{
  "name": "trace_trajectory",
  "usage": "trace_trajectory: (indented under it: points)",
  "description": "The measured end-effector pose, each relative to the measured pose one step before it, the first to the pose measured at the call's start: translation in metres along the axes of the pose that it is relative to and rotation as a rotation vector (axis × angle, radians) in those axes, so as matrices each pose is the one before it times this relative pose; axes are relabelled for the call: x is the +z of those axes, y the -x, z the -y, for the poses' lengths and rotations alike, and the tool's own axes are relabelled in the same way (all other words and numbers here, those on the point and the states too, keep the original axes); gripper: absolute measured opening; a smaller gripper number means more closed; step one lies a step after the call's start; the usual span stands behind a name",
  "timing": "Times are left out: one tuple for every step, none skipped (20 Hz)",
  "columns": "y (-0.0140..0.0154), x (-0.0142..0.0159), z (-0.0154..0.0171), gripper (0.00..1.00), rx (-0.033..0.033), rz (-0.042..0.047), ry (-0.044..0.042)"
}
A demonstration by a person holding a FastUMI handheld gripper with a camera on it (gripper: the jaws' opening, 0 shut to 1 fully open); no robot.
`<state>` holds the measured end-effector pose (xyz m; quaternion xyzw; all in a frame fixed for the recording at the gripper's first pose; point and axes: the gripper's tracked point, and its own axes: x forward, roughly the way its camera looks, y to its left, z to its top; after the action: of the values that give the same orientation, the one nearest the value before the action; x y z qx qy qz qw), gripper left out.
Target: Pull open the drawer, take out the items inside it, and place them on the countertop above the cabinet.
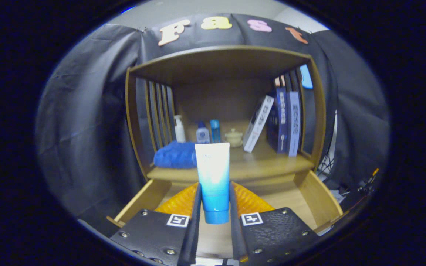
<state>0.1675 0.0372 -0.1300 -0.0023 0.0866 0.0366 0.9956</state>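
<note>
There was one claw (215,207) with two fingers (196,207), and both pressed on one tube (213,177), cap downward. One drawer (318,199) stood pulled open, with one orange item (248,201) lying in it behind the fingers. On the worktop (264,164) above the drawer lay one folded blue towel (174,155). Behind it stood three bottles: one white pump bottle (179,129), one small bottle with a blue cap (202,133) and one slim blue bottle (215,131). Beside them sat one small cream jar (233,137). Three books (281,120) could be counted at the far side, one leaning (258,123) and two upright.
</note>
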Motion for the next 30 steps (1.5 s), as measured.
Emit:
trace_trajectory:
  points:
    - [0.00031,0.01618,-0.00163,0.37,-0.00283,0.04372,0.00528]
    - [-0.00258,0.01579,0.00033,0.37,-0.00926,0.03302,0.00575]
    - [-0.00325,0.01194,0.00227,0.37,-0.00927,0.01652,0.00285]
    - [-0.00467,0.01166,-0.00022,0.37,-0.00463,0.02020,-0.00842]
    - [-0.00807,0.01061,0.00010,0.37,-0.00502,0.00776,-0.00803]
    - [-0.00801,0.00857,0.00233,0.37,-0.00977,0.00934,-0.00642]
    - [-0.00817,0.00364,0.00164,0.37,0.00086,0.00902,-0.00473]
    - [-0.00856,0.00609,0.00087,0.37,0.00531,0.01513,-0.00787]
    - [-0.01026,0.00264,0.00118,0.37,-0.00155,0.00731,-0.00914]
    - [-0.01067,-0.00005,0.00478,0.37,-0.01397,-0.00223,-0.00615]
    - [-0.01085,-0.00088,0.00450,0.37,-0.01261,-0.00074,-0.00844]
    - [-0.01079,-0.00184,0.00274,0.37,-0.00945,0.00173,-0.00610]
    - [-0.01124,-0.00280,0.00209,0.37,-0.00397,-0.00023,0.00104]
    - [-0.01178,0.00091,0.00384,0.37,-0.00859,-0.00052,0.01073]
    - [-0.00972,-0.00764,0.00411,0.37,-0.01069,-0.00423,0.01085]
    - [-0.00893,-0.00803,0.00159,0.37,-0.00581,-0.00842,0.00527]
    - [-0.00897,-0.01223,0.00035,0.37,-0.00473,-0.01728,0.00967]
    - [-0.00783,-0.01247,0.00019,0.37,-0.00366,-0.02204,0.00613]
    - [-0.00804,-0.01386,-0.00216,0.37,0.00027,-0.02842,0.00453]
    - [-0.00864,-0.01397,-0.00050,0.37,-0.00105,-0.02638,0.00361]
    - [-0.00873,-0.01276,-0.00013,0.37,-0.00407,-0.02695,0.00764]
    - [-0.00788,-0.01390,0.00236,0.37,-0.01295,-0.02607,0.00700]
    - [-0.00909,-0.01369,0.00309,0.37,-0.00961,-0.02699,-0.00397]
    - [-0.01056,-0.01235,0.00102,0.37,-0.00420,-0.01740,-0.00991]
    - [-0.00888,-0.01443,0.00362,0.37,-0.01312,-0.03208,-0.00147]
    - [-0.00588,-0.01262,0.00419,0.37,-0.01217,-0.03710,0.00441]
    - [-0.00493,-0.01057,0.00092,0.37,-0.00179,-0.02069,0.00478]
    - [-0.00696,-0.00025,0.00015,0.37,-0.00227,-0.00132,0.00037]
    - [-0.00069,-0.00908,0.00343,0.37,-0.01205,-0.01035,0.00222]
    - [-0.00485,-0.00805,0.00160,0.37,-0.00536,-0.02941,0.00001]
